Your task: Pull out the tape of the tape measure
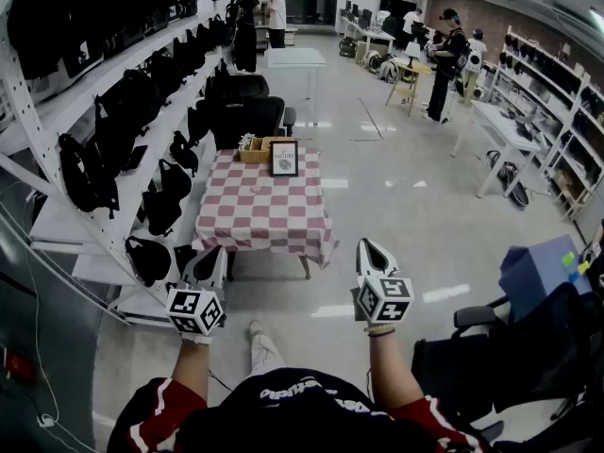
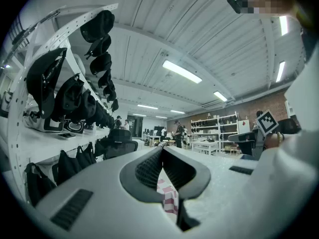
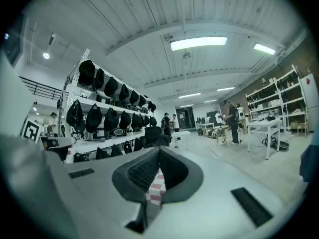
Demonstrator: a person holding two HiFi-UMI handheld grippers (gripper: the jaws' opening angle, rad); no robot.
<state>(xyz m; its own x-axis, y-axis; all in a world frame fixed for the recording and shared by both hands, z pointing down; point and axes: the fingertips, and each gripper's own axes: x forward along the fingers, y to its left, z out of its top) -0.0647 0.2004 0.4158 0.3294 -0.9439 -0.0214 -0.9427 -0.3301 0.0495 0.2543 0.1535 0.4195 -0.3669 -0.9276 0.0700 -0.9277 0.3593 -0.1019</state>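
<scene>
Both the left gripper and right gripper have jaws pressed together, empty.

Red-and-white checks cover the tablecloth mid-frame. Black bags fill white shelving at left. The left gripper and right gripper are white with black-and-white square markers. Blue box lower right.

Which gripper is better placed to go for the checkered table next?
Left, narrowly: the left gripper lines up with the checkered table's near corner, while the right gripper hangs just beyond its side. Both are shut, empty and short of it.
</scene>
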